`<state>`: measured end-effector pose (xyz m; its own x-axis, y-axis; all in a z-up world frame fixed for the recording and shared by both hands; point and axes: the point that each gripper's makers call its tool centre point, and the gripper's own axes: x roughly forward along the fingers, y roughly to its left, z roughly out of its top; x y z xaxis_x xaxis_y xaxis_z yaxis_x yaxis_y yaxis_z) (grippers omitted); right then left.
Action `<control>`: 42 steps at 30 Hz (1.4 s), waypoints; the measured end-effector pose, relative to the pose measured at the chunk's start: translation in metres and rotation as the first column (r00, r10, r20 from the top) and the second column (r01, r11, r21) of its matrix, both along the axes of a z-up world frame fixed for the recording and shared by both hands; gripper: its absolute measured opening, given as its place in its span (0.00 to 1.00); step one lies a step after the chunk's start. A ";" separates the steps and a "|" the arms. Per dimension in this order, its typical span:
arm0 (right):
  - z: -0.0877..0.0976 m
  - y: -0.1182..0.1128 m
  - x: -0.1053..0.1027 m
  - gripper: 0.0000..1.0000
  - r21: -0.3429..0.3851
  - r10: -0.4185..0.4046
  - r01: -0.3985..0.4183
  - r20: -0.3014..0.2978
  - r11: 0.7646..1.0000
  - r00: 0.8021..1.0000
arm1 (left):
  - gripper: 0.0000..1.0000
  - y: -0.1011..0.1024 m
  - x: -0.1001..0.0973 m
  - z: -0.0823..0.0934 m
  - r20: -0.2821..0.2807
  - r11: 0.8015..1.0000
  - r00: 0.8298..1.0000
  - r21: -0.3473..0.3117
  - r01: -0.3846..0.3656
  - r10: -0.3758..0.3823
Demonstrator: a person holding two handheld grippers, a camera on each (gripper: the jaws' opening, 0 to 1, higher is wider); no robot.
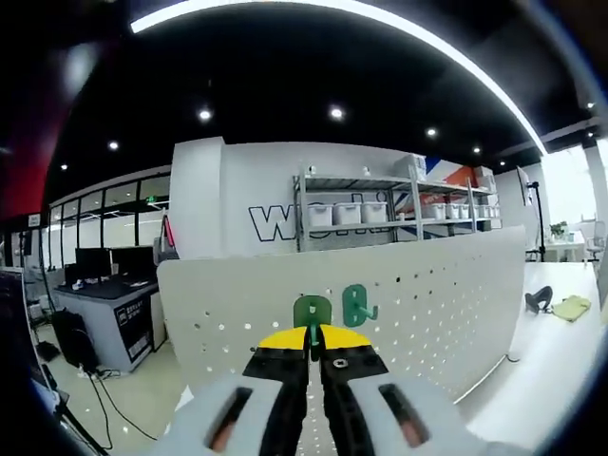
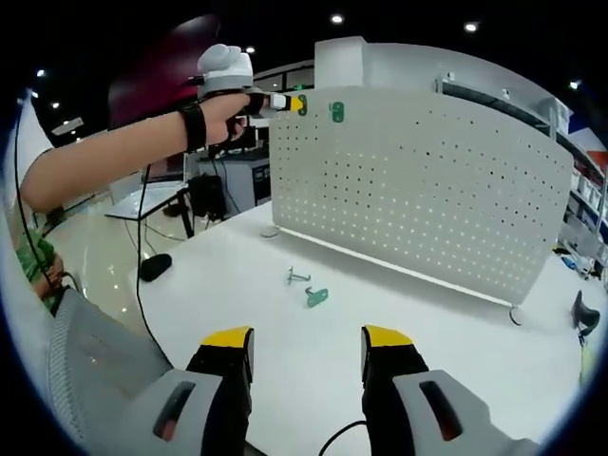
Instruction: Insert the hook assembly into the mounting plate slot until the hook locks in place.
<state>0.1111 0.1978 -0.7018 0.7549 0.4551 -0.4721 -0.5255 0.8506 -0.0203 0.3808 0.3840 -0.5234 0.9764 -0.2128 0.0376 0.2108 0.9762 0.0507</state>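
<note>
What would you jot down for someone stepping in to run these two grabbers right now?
Left gripper: shut on a green hook, held against the top of the white pegboard.
Right gripper: open, holding nothing, above the white table.
Done: another green hook already hangs on the board.
Left: seat the held hook until it locks. A loose green hook and a metal hook lie on the table.

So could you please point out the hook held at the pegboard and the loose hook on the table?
held hook (image 1: pixel 312 312), left gripper view, green plate.
loose hook (image 2: pixel 316 296), right gripper view, green plate.
</note>
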 end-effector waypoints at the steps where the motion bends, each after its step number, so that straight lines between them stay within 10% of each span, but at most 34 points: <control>1: 0.000 -0.001 0.000 0.46 0.000 -0.001 0.001 0.001 1.000 1.000 | 0.03 0.000 0.001 0.000 0.000 1.000 1.000 0.003 -0.003 0.003; 42: -0.009 -0.006 0.000 0.46 0.036 -0.038 0.039 -0.032 0.999 0.999 | 0.03 -0.002 0.042 -0.007 -0.051 0.996 0.996 -0.038 -0.080 0.078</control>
